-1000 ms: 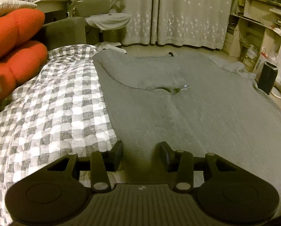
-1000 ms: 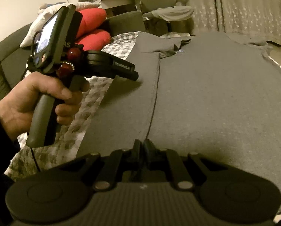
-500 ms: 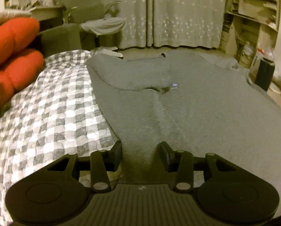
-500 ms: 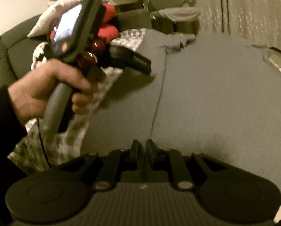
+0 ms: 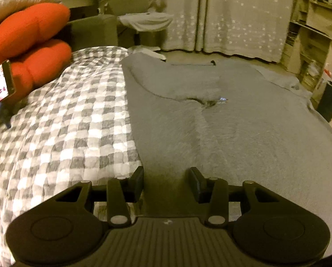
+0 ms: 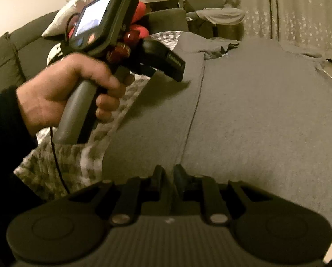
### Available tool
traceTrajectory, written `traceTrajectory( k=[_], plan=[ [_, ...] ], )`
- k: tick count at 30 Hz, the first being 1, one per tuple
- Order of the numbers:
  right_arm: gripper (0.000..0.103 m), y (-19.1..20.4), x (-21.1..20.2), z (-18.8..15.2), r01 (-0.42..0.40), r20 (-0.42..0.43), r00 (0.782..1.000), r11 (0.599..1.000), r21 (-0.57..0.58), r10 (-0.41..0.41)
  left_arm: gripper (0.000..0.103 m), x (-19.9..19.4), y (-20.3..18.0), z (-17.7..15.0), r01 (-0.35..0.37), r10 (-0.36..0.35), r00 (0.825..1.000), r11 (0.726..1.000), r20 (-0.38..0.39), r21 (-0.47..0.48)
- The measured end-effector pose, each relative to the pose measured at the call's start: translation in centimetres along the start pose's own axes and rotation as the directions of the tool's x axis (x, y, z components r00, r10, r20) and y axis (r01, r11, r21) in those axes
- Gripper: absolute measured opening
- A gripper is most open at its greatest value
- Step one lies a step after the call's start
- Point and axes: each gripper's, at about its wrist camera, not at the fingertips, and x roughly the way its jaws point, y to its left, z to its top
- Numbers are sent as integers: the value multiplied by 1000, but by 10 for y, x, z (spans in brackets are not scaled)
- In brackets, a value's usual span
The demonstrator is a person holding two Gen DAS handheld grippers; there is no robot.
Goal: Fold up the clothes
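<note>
Claws first: my left claw (image 5: 166, 181) hangs apart with nothing gripped over the near hem of the grey garment (image 5: 232, 129), my right claw (image 6: 167, 174) is opening with no cloth visibly between its tips, presumably releasing, and the garment lies flat across the checked bedspread (image 5: 65, 122) beyond.

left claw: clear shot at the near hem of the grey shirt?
Probably yes. The left claw hangs open just above the grey shirt at its left edge beside the checked blanket; nothing lies between.
</note>
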Motion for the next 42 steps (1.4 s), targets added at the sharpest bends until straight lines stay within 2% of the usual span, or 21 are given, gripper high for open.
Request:
traceTrajectory(
  k=[8, 21, 29, 38, 42],
  plan=[
    [16, 0, 20, -23, 2, -90, 996, 1000, 1, -2, 41, -3, -3, -3, -24, 24, 1000, 1000, -9, -3],
    [16, -7, 27, -34, -25, -159, 987, 1000, 14, 27, 41, -5, -6, -5, -48, 48, 999, 999, -13, 14],
    [16, -25, -7, -20, -32, -88, 996, 999, 7, 32, 41, -21, -16, -4, -109, 110, 994, 994, -16, 18],
    [20, -66, -39, -3, 28, -4, 1000, 998, 49, -28, 41, -56, -60, 9, -192, 186, 980, 978, 74, 79],
    [21, -81, -52, 4, 47, 31, 998, 996, 72, -49, 41, -73, -76, 13, -210, 204, 975, 975, 88, 72]
  ],
)
